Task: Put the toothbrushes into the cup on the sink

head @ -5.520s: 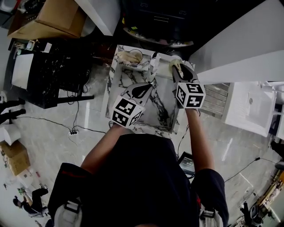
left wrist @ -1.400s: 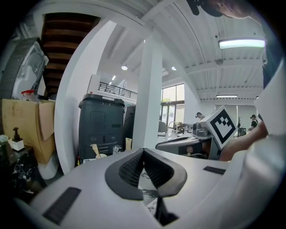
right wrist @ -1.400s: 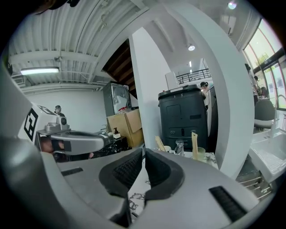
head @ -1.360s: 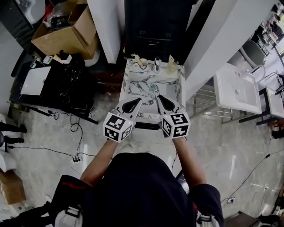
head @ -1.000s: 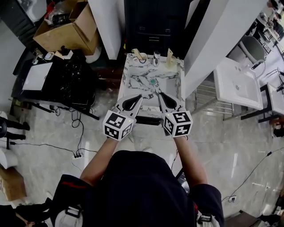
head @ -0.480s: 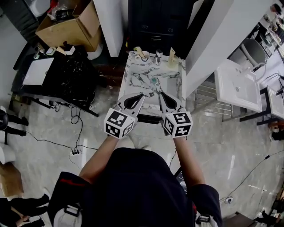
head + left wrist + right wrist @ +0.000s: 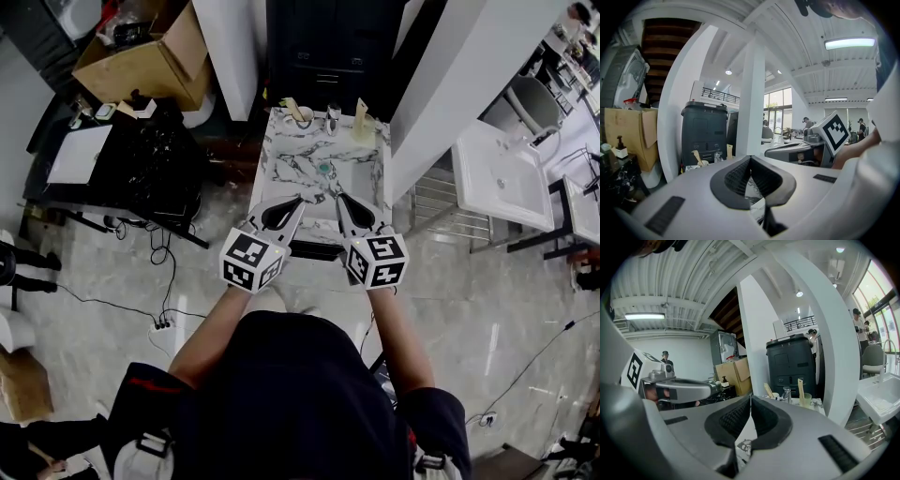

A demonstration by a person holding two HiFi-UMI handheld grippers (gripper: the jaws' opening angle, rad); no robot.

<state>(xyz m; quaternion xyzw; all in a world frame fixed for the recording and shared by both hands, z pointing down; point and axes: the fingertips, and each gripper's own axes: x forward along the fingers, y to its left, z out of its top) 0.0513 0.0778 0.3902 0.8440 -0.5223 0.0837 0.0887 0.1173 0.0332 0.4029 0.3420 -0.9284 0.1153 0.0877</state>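
Note:
The marble sink (image 7: 281, 164) stands ahead of me with a faucet (image 7: 333, 116) at its back edge. A white cup (image 7: 300, 119) at the back left holds a wooden toothbrush (image 7: 292, 110). A pale cup (image 7: 365, 133) at the back right holds another toothbrush (image 7: 360, 112). My left gripper (image 7: 299, 201) and right gripper (image 7: 339, 199) hover side by side over the sink's front edge, both shut and empty. The same toothbrushes show far off in the left gripper view (image 7: 697, 156) and the right gripper view (image 7: 800, 391), beyond the shut left gripper (image 7: 750, 158) and right gripper (image 7: 750, 397).
A dark cabinet (image 7: 328, 47) stands behind the sink, between white columns (image 7: 469, 84). A black table (image 7: 131, 159) with cables and a cardboard box (image 7: 141, 56) are to the left. A metal rack (image 7: 436, 211) and a white basin (image 7: 502, 183) are to the right.
Compared with several seconds ago, the person stands farther back and both grippers have drawn away from the cups to the sink's front edge. Over the last second almost nothing has moved.

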